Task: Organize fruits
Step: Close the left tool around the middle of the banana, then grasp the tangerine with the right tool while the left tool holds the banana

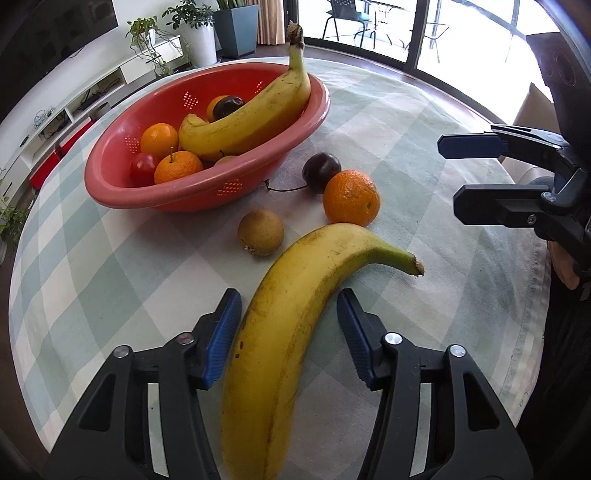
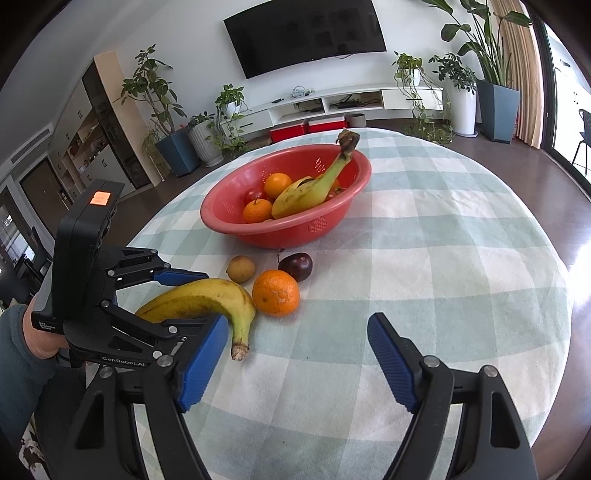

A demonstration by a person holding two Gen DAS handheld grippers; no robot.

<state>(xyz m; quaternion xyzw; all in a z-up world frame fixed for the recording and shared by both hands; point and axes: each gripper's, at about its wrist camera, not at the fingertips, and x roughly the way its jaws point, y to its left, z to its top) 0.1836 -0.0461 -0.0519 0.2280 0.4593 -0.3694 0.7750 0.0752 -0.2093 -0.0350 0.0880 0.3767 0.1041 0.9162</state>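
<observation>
A yellow banana [image 1: 280,332] lies on the checked tablecloth [image 1: 110,266], and my left gripper [image 1: 288,306] is open with one finger on each side of it, not touching. The same banana [image 2: 199,295] shows in the right wrist view, with the left gripper [image 2: 212,301] around it. An orange [image 1: 351,197] [image 2: 275,293], a dark plum [image 1: 320,168] [image 2: 295,266] and a brown kiwi [image 1: 261,232] [image 2: 241,268] lie beside it. A red colander bowl [image 1: 155,192] [image 2: 258,232] holds a banana, oranges and other fruit. My right gripper [image 2: 299,332] [image 1: 448,173] is open and empty above the cloth.
The round table's edge [image 2: 535,369] curves close on the right. Beyond it stand potted plants [image 2: 229,107], a TV cabinet [image 2: 332,99] and a wall TV [image 2: 306,33].
</observation>
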